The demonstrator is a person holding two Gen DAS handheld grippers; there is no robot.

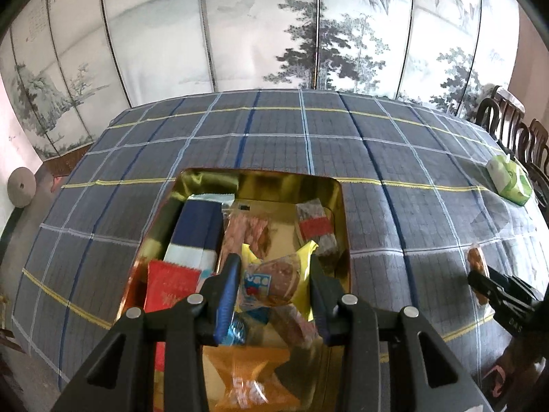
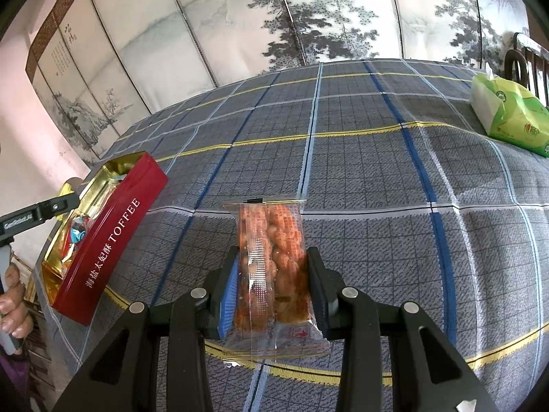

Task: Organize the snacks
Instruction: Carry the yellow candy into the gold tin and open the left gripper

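Note:
My left gripper [image 1: 274,261] hangs over the open gold-lined tin [image 1: 260,175], shut on a round brown cake in a clear and yellow wrapper [image 1: 278,281]. Several wrapped snacks lie in the tin below, among them a blue and white pack [image 1: 195,233] and a red pack [image 1: 168,285]. In the right wrist view my right gripper [image 2: 272,254] is shut on a clear packet of orange-brown twisted snacks [image 2: 267,226], held just above the plaid tablecloth [image 2: 377,171]. The tin's red wall [image 2: 113,237] reads TOFFEE and stands to its left.
A green tissue pack [image 2: 507,113] lies at the table's far right edge. Dark wooden chairs [image 1: 514,130] stand beyond it. A painted folding screen [image 1: 274,34] closes off the back. A person's hand [image 2: 13,302] grips the left tool's handle.

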